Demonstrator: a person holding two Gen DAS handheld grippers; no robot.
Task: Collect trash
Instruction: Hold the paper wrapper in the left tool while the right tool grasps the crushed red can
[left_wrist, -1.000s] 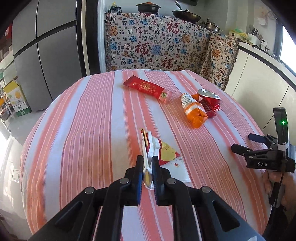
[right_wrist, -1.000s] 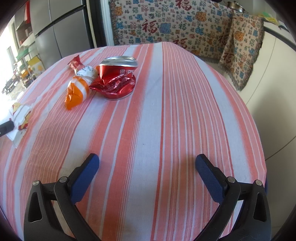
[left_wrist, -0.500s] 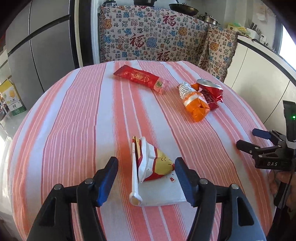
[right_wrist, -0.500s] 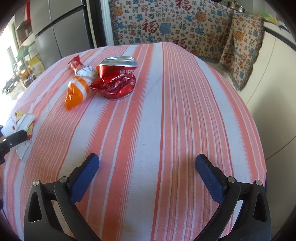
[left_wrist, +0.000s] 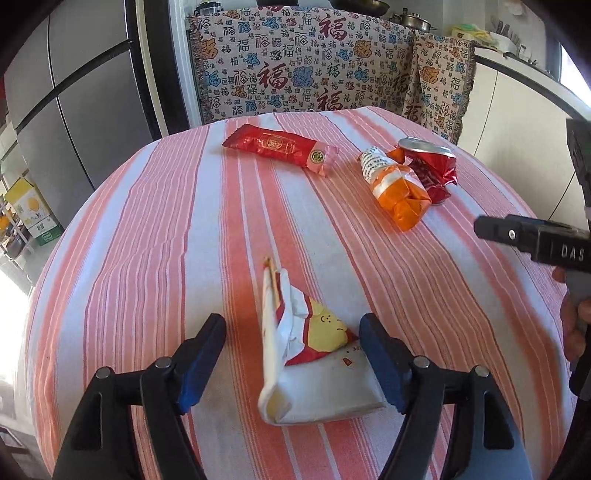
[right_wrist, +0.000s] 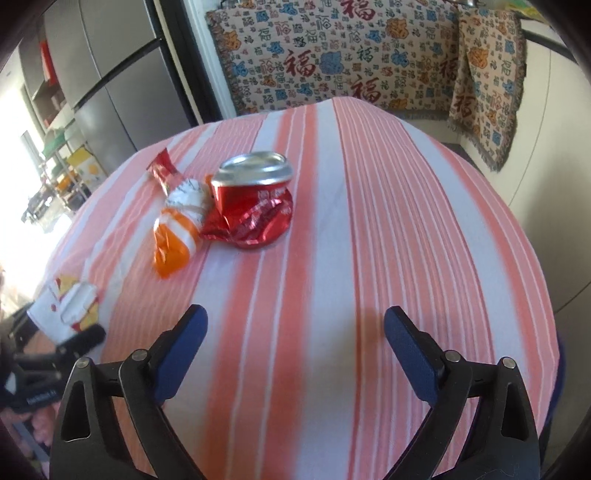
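Released from the left hand-held gripper (left_wrist: 291, 354), whose jaws are opening around it untouched, the wrapper (left_wrist: 314, 365) lies near the desk's (left_wrist: 147, 236) near edge, while the right hand-held gripper (right_wrist: 295, 350), empty and closing slightly, likely next needs the can (right_wrist: 255, 199).

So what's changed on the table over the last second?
The left gripper let go of the white-and-yellow wrapper, which now lies flat between its opening jaws. The right gripper, empty, is starting to close. The crushed can and other wrappers stayed put.
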